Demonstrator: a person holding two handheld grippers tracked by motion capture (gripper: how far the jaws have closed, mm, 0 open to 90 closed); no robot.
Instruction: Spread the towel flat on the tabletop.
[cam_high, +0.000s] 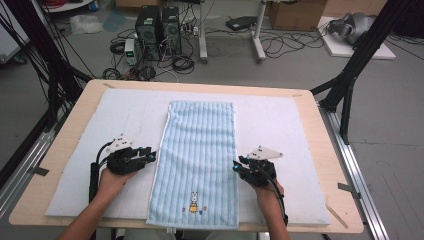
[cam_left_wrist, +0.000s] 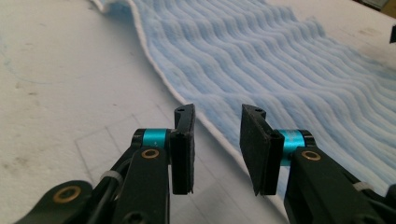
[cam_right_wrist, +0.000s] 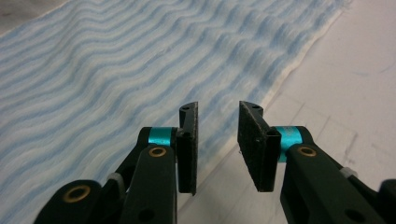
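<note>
A light blue ribbed towel (cam_high: 200, 155) with a small rabbit picture (cam_high: 193, 202) near its front end lies flat and lengthwise on the white mat (cam_high: 280, 125). My left gripper (cam_high: 152, 156) rests at the towel's left edge, open, its jaws straddling the white hem (cam_left_wrist: 217, 133). At the towel's right edge my right gripper (cam_high: 234, 167) is also open, the towel's border (cam_right_wrist: 219, 149) lying between its jaws. Neither gripper holds anything. Each is held by a hand coming from the table's front.
The mat covers a wooden table (cam_high: 60, 150). The towel's front end overhangs the mat's near edge. On the floor beyond the table are computer towers (cam_high: 157, 27), cables and black frame legs (cam_high: 350, 80).
</note>
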